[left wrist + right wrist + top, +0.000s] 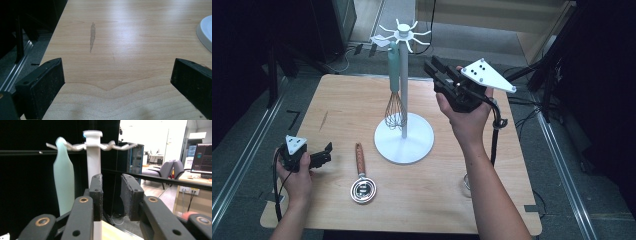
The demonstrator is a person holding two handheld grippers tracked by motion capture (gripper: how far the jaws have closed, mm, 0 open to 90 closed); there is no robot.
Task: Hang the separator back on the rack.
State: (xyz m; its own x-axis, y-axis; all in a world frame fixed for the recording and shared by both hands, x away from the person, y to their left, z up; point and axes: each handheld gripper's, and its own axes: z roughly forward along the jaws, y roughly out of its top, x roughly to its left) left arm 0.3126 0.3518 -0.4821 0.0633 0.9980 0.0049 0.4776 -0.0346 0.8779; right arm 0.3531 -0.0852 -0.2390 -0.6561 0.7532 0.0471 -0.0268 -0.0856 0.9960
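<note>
A white hook stand point(404, 135) rises from a round base at the middle of the table. A whisk point(395, 107) with a mint handle hangs from one of its hooks. My right gripper point(434, 67) is held up in the air just right of the stand's top, open a little. In the right gripper view its fingertips point(111, 195) have a narrow empty gap, with the stand's pole point(93, 157) and the mint handle point(64, 185) behind. My left gripper point(328, 152) rests low at the table's left, open wide point(116, 85) over bare wood.
A small round strainer with a wooden handle point(362, 185) lies flat between the left gripper and the stand's base point(206, 32). A metal ring point(466, 182) peeks out beside the right forearm. The wooden table point(337, 100) has a dark smear point(92, 36) at its left.
</note>
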